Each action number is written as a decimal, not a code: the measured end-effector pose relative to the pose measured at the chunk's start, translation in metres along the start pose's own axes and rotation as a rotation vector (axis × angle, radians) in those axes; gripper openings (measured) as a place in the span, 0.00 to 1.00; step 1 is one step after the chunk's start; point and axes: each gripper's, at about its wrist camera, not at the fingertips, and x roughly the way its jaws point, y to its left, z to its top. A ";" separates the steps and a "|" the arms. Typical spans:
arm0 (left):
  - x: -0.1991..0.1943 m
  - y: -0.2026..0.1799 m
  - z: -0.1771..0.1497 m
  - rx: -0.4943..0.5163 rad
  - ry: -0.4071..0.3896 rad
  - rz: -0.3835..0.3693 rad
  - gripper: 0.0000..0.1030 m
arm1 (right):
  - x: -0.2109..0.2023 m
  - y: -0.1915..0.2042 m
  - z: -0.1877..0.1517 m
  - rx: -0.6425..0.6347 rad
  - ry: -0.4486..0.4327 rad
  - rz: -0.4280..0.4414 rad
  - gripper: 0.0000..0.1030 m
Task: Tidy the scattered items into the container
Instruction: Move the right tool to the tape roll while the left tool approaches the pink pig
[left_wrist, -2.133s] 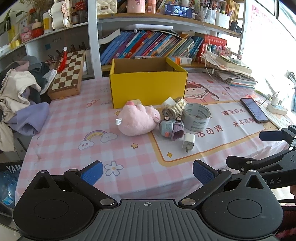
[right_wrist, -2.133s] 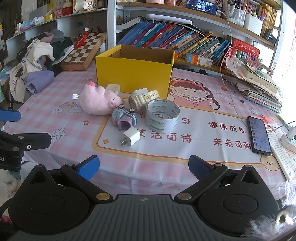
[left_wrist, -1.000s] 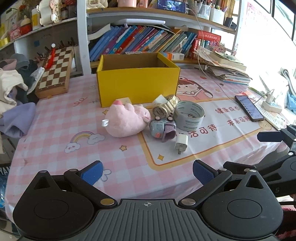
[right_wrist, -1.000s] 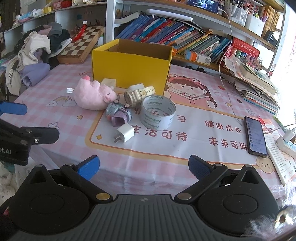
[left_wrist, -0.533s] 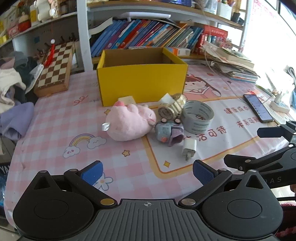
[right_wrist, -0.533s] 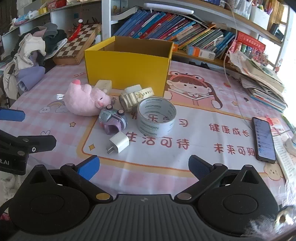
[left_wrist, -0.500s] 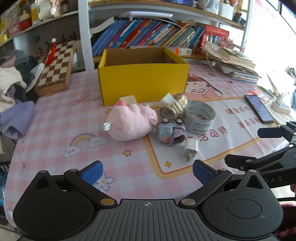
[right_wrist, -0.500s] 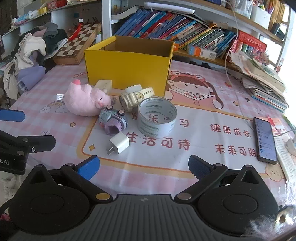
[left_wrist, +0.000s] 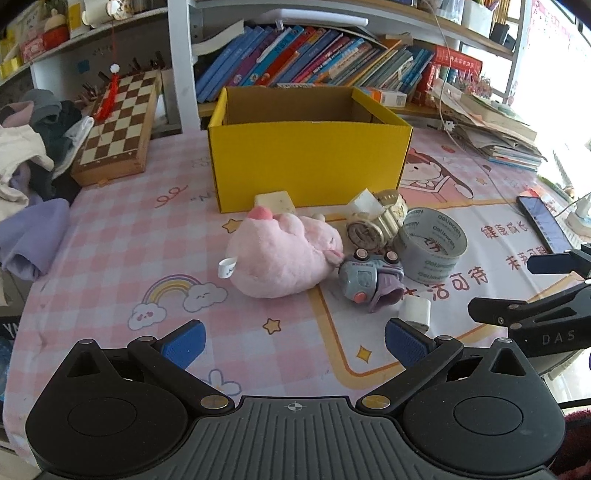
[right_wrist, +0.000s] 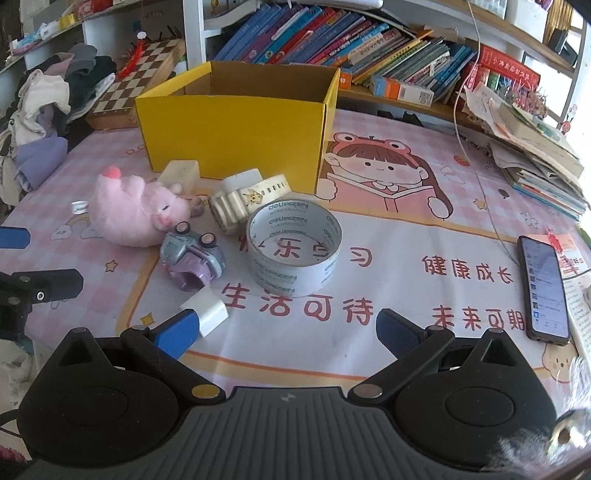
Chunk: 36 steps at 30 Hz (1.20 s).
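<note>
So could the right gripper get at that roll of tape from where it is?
Probably yes. The right gripper is open and empty, and the tape roll stands straight ahead with bare tablecloth between; only the white charger lies off to the side.

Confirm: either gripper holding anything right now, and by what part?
Nothing held. Left gripper and right gripper are both open and empty; the plush, tape and charger lie on the table.

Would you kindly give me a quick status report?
Left tool and right tool open, empty. Yellow box looks empty; plush pig, tape roll on table. Nothing blocking.
</note>
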 end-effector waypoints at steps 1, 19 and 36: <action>0.003 0.000 0.001 0.000 0.003 0.001 1.00 | 0.004 -0.002 0.002 0.001 0.004 0.002 1.00; 0.053 0.002 0.031 -0.014 0.015 0.059 1.00 | 0.060 -0.022 0.028 -0.010 0.076 0.022 1.00; 0.093 0.010 0.044 -0.044 0.086 0.094 1.00 | 0.095 -0.025 0.051 -0.061 0.105 0.076 0.98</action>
